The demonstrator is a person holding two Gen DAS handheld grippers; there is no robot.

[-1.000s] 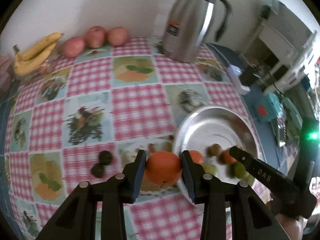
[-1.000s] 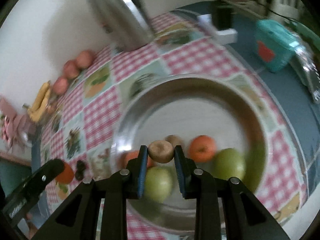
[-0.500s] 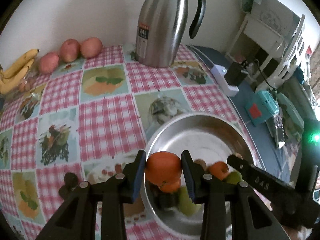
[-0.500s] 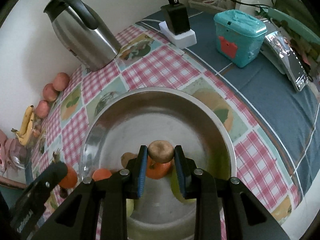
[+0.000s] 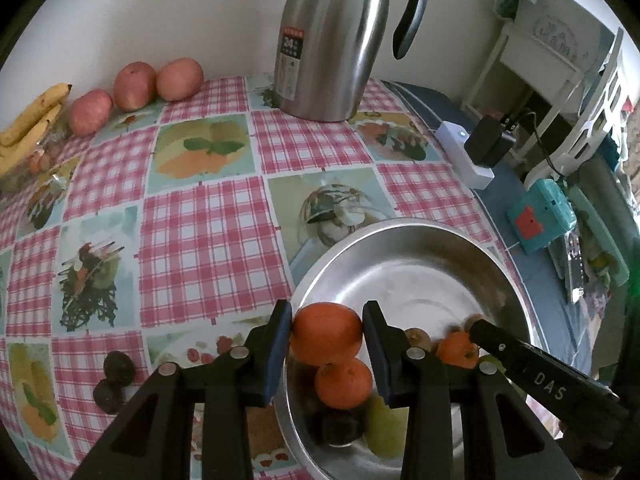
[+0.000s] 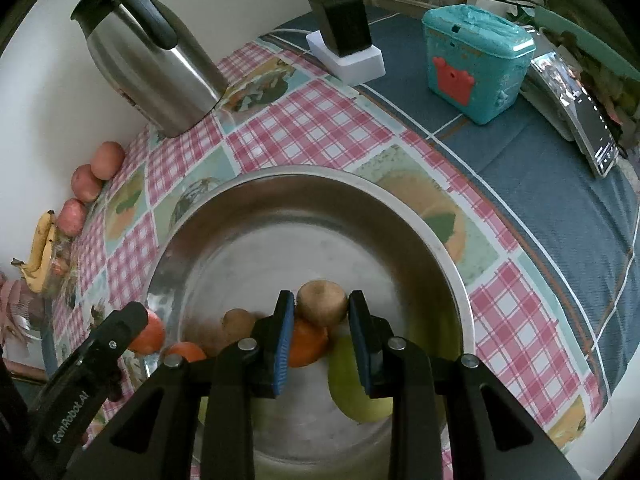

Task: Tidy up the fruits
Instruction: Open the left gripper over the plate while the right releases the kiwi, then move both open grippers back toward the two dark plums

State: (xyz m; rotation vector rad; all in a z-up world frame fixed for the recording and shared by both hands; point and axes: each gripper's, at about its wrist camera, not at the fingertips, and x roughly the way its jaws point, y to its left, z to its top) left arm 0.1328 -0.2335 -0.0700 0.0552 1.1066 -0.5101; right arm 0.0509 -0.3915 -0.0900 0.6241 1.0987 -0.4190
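Both tongs have come down over the steel bowl (image 6: 420, 232) since a second ago. Left tongs (image 5: 326, 340) clamp an orange (image 5: 326, 338) above the bowl's near rim, directly over another orange (image 5: 343, 382). Right tongs (image 6: 322, 310) pinch a brown kiwi (image 6: 323, 303) above a third orange (image 6: 306, 344) and a green fruit (image 6: 356, 388), perhaps a pear. Two dark fruits (image 5: 114, 378) lie on the table (image 5: 200, 240) just left of the bowl. A steel jug (image 5: 332, 40), apples (image 5: 134, 86) and bananas (image 5: 28, 128) stand well behind.
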